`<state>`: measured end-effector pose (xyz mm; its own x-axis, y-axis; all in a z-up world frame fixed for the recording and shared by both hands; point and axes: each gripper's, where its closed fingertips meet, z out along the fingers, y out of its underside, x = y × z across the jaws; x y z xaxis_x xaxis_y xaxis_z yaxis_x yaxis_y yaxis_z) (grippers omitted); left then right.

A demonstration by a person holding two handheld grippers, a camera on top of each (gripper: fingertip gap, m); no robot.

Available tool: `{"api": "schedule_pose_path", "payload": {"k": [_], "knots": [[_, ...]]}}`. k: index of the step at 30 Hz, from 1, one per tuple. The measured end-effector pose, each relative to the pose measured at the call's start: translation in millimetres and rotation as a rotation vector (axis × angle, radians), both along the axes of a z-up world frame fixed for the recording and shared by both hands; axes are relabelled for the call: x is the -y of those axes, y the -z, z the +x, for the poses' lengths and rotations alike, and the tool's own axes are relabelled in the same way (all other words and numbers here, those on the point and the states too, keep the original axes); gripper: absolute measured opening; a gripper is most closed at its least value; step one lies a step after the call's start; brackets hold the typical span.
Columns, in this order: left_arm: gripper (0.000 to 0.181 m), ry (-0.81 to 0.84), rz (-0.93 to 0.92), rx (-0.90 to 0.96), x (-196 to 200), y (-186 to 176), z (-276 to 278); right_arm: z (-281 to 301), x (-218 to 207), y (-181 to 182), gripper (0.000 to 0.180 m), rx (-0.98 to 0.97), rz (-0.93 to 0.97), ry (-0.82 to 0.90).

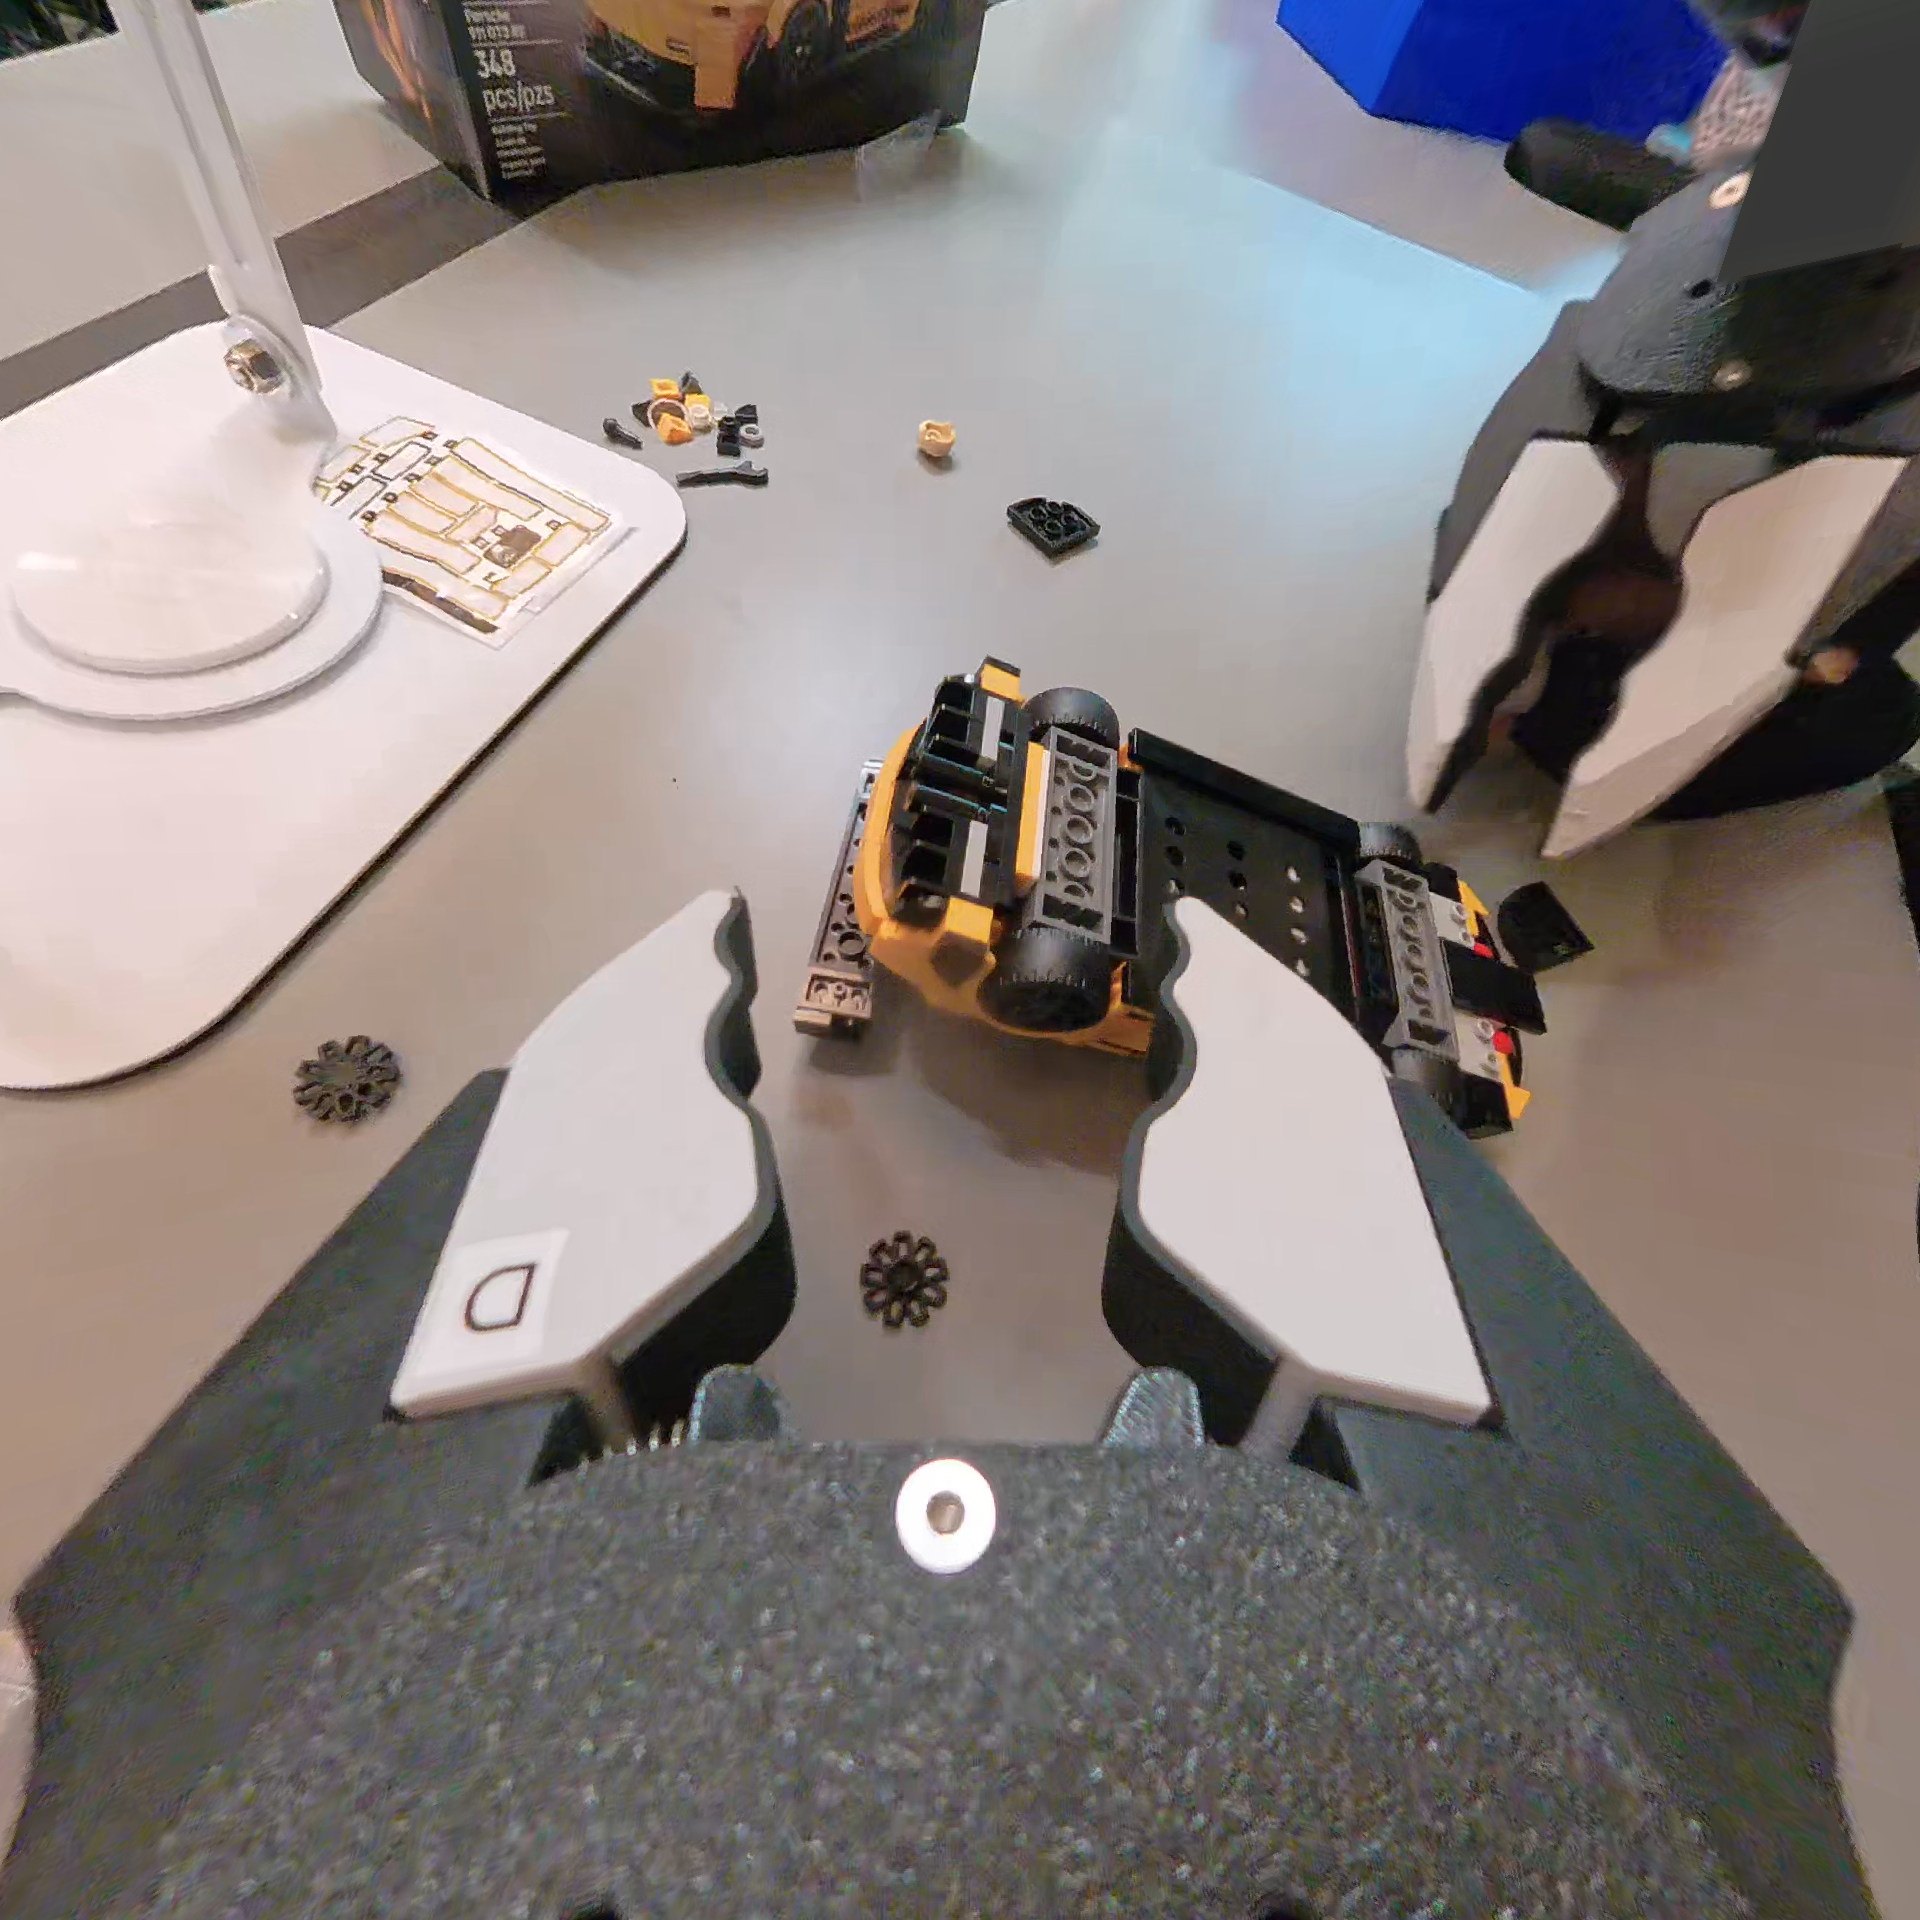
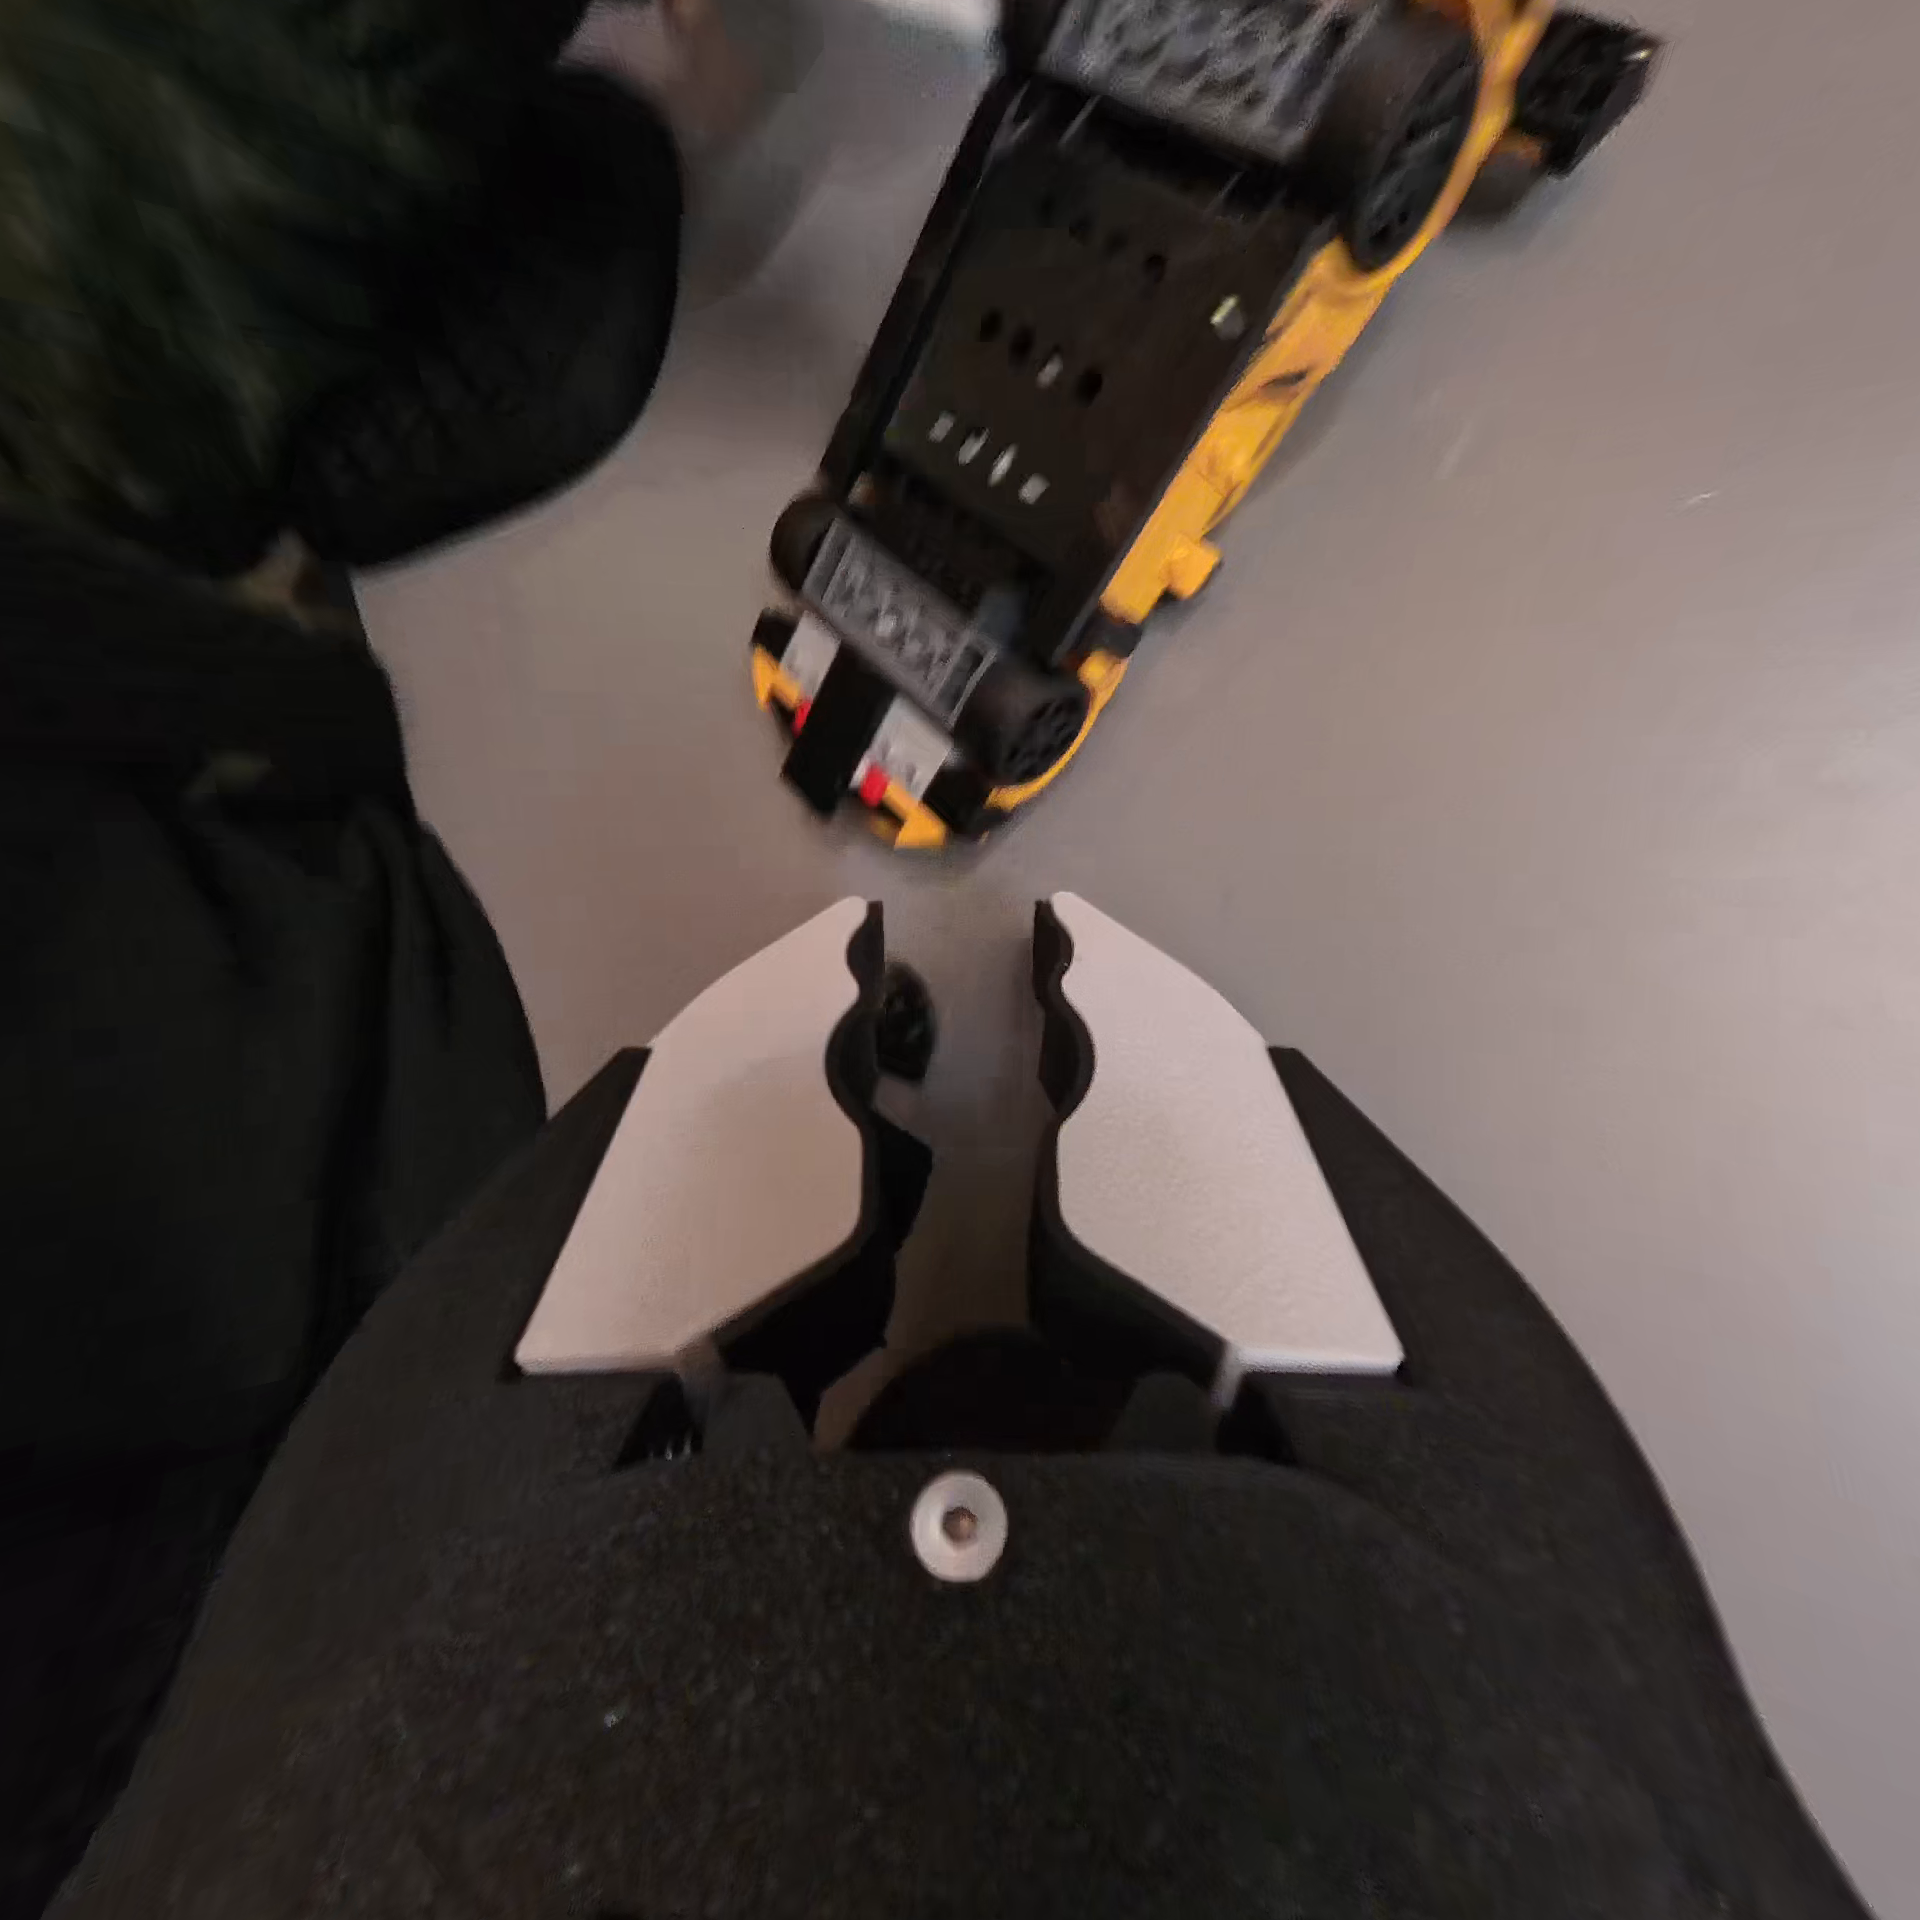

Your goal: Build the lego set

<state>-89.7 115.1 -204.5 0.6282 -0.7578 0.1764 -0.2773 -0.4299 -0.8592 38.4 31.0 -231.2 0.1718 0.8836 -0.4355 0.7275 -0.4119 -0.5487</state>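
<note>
The yellow and black lego car [image 1: 1143, 883] lies upside down on the grey table, with its wheels and black underside facing up. My left gripper [image 1: 954, 925] is open and empty, with its fingertips on either side of the car's near wheel end, apart from it. A black spoked rim [image 1: 904, 1278] lies on the table between its fingers. The car [image 2: 1060, 416] also shows in the right wrist view. My right gripper [image 2: 958, 914] is narrowly open just short of the car's nose. A small black piece [image 2: 904, 1023] sits by its left finger; whether it touches is unclear. The right gripper also shows in the left wrist view [image 1: 1501, 821].
A second black rim [image 1: 346, 1078] lies to the left. Black curved pieces [image 1: 1052, 523] [image 1: 1545, 925], a tan piece [image 1: 935, 440] and a pile of small parts [image 1: 691, 416] lie around. A white lamp base [image 1: 166, 582] with a sticker sheet [image 1: 468, 520], the set's box [image 1: 675, 83] and a blue bin [image 1: 1507, 62] stand farther back. A dark sleeve [image 2: 260, 416] is at left. From my right tips it is roughly 4 centimetres to the small black piece [image 2: 904, 1023]; from my left, 15 centimetres. My left wrist view [image 1: 1529, 906] looks at it from another angle.
</note>
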Motion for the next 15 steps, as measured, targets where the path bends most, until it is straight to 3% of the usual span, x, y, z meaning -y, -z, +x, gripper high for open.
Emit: {"api": "schedule_pose_path", "payload": {"k": [4,8,15], "knots": [[0.072,0.009,-0.043,0.036,-0.2,4.8,4.6,13.3,35.6,6.3,0.029,0.047,0.201,-0.245],[0.070,-0.013,0.015,0.012,-1.7,-3.9,1.8,16.5,37.0,16.2,0.032,0.068,0.492,-0.384],[0.062,-0.020,0.147,-0.060,13.3,-30.2,5.3,12.2,31.3,24.8,0.026,0.128,0.486,-0.448]]}}
